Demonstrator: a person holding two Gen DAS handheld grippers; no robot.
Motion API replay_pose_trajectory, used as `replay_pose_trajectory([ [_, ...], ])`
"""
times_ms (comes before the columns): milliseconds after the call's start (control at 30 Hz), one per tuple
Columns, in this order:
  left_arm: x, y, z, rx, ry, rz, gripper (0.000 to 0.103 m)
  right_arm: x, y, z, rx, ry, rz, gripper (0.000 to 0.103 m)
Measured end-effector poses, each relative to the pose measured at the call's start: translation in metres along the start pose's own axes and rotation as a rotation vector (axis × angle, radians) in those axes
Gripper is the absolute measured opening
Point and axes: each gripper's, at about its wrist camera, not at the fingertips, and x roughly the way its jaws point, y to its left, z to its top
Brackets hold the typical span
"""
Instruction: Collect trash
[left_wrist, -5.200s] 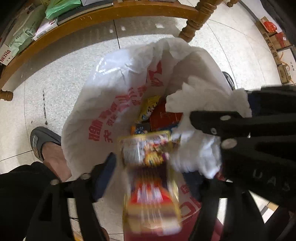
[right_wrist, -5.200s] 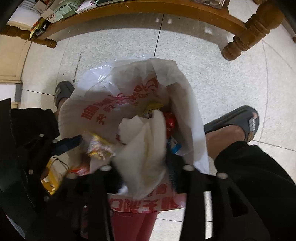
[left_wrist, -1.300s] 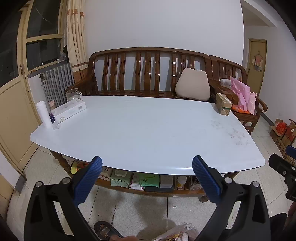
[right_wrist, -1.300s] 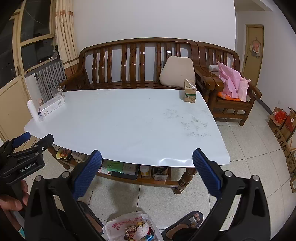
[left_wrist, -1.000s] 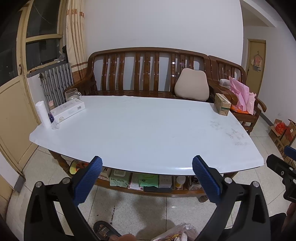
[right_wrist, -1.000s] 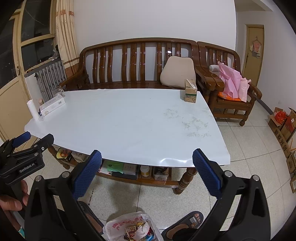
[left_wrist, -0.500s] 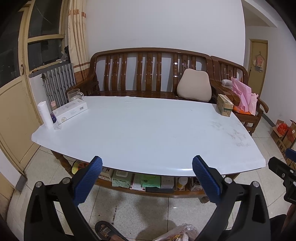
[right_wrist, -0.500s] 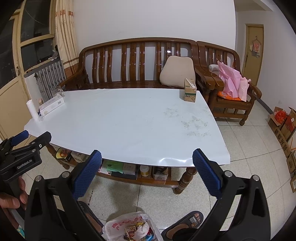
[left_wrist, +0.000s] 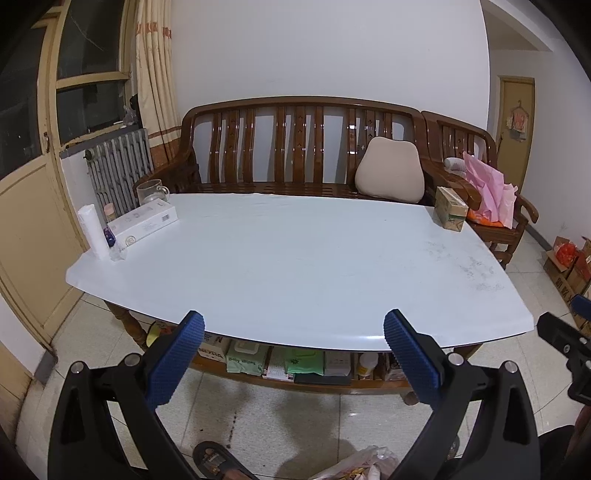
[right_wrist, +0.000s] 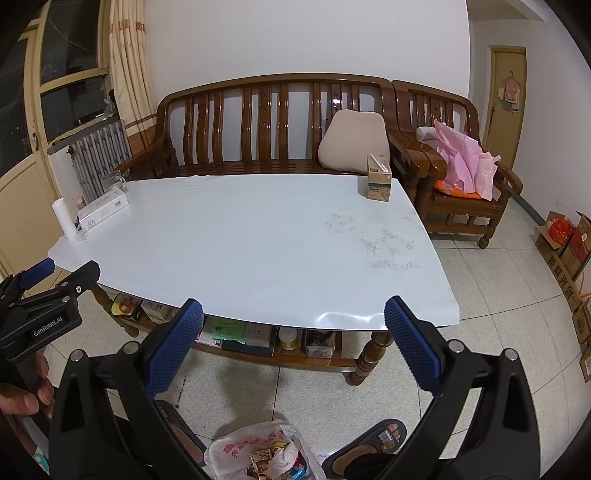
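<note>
White table (right_wrist: 240, 236) bare mid-top — left tool (right_wrist: 59, 280) reads "GenRobot.AI", prongs spread.

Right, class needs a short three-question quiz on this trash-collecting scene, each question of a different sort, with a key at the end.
1. True or false: the left gripper and the right gripper both hold a piece of trash.
2. Where does the trash bag sit? A) on the table B) on the floor between the person's feet C) on the wooden bench
3. Fill in: the carton with a straw stands on the far right corner of the ______.

Key
1. False: both are open and hold nothing.
2. B
3. table
</note>
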Motion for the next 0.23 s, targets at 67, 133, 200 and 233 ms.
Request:
replay_pose_trajectory([
  [67,0.0004,0.0003,0.0003,-0.003,0.002,-0.003,0.095,0.0003,0.0001,-0.0005,0.001,0.000,-0.001,0.096],
  [133,0.0003,0.0004,0.0002,-0.003,-0.001,0.003,0.095,0.0009,-0.0001,-0.0013,0.004,-0.001,-0.001,0.096],
  [200,0.0011,0.0008,-0.0004,0.000,0.000,0.006,0.095,0.0013,-0.0008,-0.0029,0.006,-0.001,-0.001,0.096],
  [233,0.0013,0.0004,-0.0011,-0.001,0.001,0.006,0.095,0.0013,-0.0009,-0.0030,0.007,0.000,-0.001,0.096],
])
